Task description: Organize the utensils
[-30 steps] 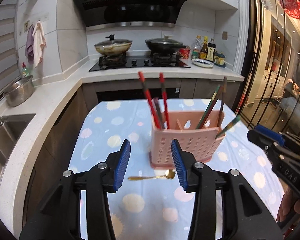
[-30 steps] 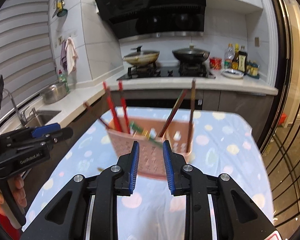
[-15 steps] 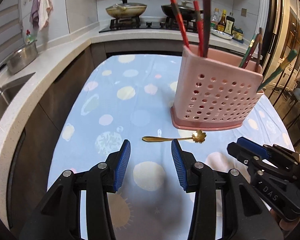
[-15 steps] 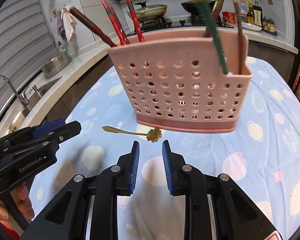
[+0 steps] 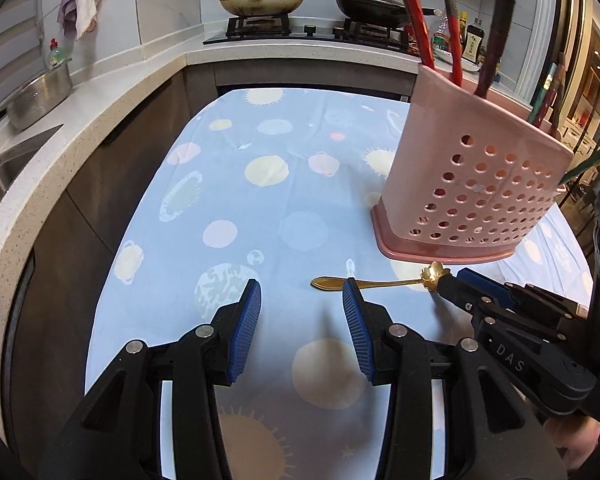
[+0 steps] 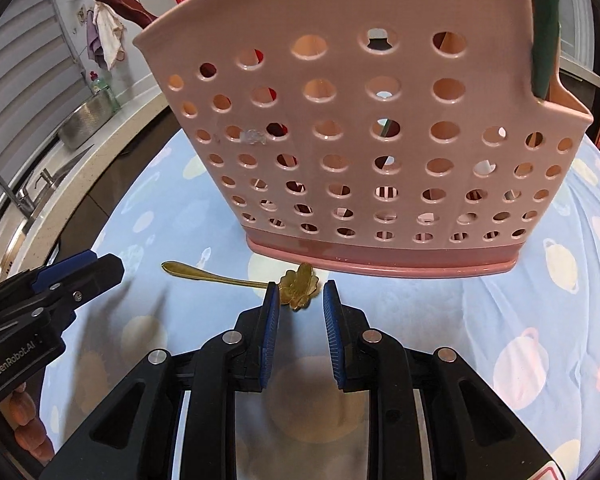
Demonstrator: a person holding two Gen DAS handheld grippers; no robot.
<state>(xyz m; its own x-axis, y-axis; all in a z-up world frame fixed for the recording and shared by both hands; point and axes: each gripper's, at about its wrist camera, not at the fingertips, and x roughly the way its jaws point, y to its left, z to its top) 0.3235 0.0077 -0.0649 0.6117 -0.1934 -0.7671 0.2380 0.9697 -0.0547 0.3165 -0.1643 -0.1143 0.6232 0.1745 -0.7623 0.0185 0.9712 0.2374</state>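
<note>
Tablecloth (image 5: 260, 208): pale blue fabric printed with planets and suns; fills more of both views than a second ago
Utensil holder (image 6: 364, 152): pink perforated plastic, chopsticks (image 5: 416, 24) standing inside; looms nearer than before
Left gripper (image 5: 302, 304): angled down over the cloth; jaws apart, empty
Right gripper (image 6: 300, 300): tilted down; jaws parted around the flower end, seemingly not touching
Gold spoon (image 5: 380, 282): slim, flat on the cloth, just before the holder

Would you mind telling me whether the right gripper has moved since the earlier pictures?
Yes. The right gripper has come down and forward toward the pink utensil holder; its fingertips now flank the gold spoon's flower-shaped end, untouched.
</note>
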